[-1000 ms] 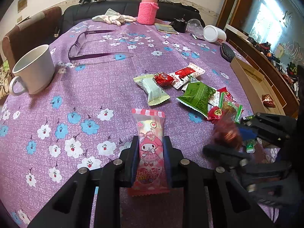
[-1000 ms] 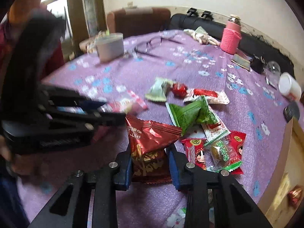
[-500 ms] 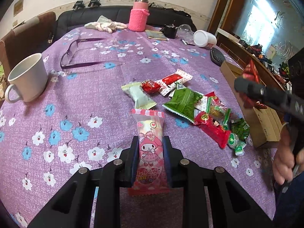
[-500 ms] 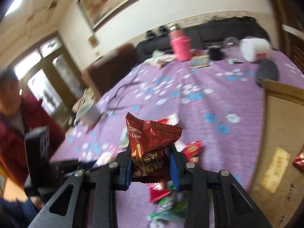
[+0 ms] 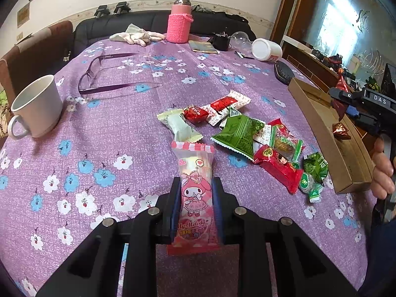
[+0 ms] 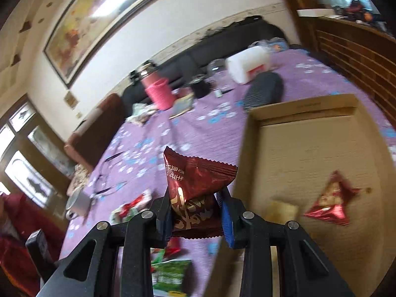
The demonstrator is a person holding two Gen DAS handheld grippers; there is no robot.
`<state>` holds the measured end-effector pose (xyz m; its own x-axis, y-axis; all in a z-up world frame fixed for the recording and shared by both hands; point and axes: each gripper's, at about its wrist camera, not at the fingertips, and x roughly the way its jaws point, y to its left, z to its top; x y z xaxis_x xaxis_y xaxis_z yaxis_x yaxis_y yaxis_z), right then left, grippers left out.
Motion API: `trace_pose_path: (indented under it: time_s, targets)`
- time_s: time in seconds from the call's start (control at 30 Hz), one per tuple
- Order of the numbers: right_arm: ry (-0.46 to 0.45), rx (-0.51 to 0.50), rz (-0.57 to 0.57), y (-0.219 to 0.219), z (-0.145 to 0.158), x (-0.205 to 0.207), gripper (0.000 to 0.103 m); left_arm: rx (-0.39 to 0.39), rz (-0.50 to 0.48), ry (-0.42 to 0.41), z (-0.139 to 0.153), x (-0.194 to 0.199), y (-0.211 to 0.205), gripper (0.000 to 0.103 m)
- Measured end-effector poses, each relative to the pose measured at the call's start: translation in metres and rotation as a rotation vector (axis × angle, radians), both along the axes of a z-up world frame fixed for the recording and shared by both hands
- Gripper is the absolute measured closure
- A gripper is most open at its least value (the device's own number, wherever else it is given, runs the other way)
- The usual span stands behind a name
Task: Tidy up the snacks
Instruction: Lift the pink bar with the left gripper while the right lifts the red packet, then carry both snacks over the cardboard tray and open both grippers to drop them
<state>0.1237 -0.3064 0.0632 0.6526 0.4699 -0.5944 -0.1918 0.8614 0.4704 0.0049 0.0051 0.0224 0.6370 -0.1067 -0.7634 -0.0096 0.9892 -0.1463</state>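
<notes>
My left gripper [image 5: 194, 203] is shut on a pink My Melody snack packet [image 5: 195, 193], held just above the purple tablecloth. My right gripper [image 6: 195, 212] is shut on a dark red snack packet [image 6: 195, 185] at the left wall of a shallow cardboard box [image 6: 307, 148]; it also shows in the left wrist view [image 5: 341, 106] over the box [image 5: 319, 133]. One red foil snack [image 6: 330, 204] lies in the box. A pile of snacks lies on the cloth: a green packet [image 5: 237, 132], a pale green one [image 5: 179, 127], red ones [image 5: 276, 164].
A white mug [image 5: 37, 105] stands at the left, purple glasses [image 5: 104, 74] behind it. A pink-sleeved bottle [image 5: 179, 22], gloves [image 5: 138, 37], a white jar [image 5: 266, 49] and a dark case [image 5: 283, 73] are at the far side.
My right gripper has carried the dark red packet from the snack pile to the right, to the cardboard box. My left gripper has kept hold of the pink packet, barely moving.
</notes>
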Motion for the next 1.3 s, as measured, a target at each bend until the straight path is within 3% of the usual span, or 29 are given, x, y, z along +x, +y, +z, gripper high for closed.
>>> trace_pose_path:
  time_s: [0.4, 0.63, 1.0, 1.3]
  targets:
    - [0.061, -0.097, -0.221, -0.064, -0.009, 0.017, 0.068, -0.026, -0.036, 0.001, 0.001, -0.002, -0.005, 0.080]
    - [0.103, -0.080, -0.266, -0.084, -0.017, 0.023, 0.069, -0.026, -0.055, -0.014, 0.016, -0.007, -0.019, 0.080]
    - [0.120, -0.058, -0.287, -0.094, -0.018, 0.024, 0.069, -0.053, -0.204, -0.048, 0.057, 0.028, -0.098, 0.080]
    - [0.152, -0.040, -0.316, -0.105, -0.023, 0.027, 0.069, -0.109, -0.331, 0.006, 0.055, 0.097, -0.192, 0.080]
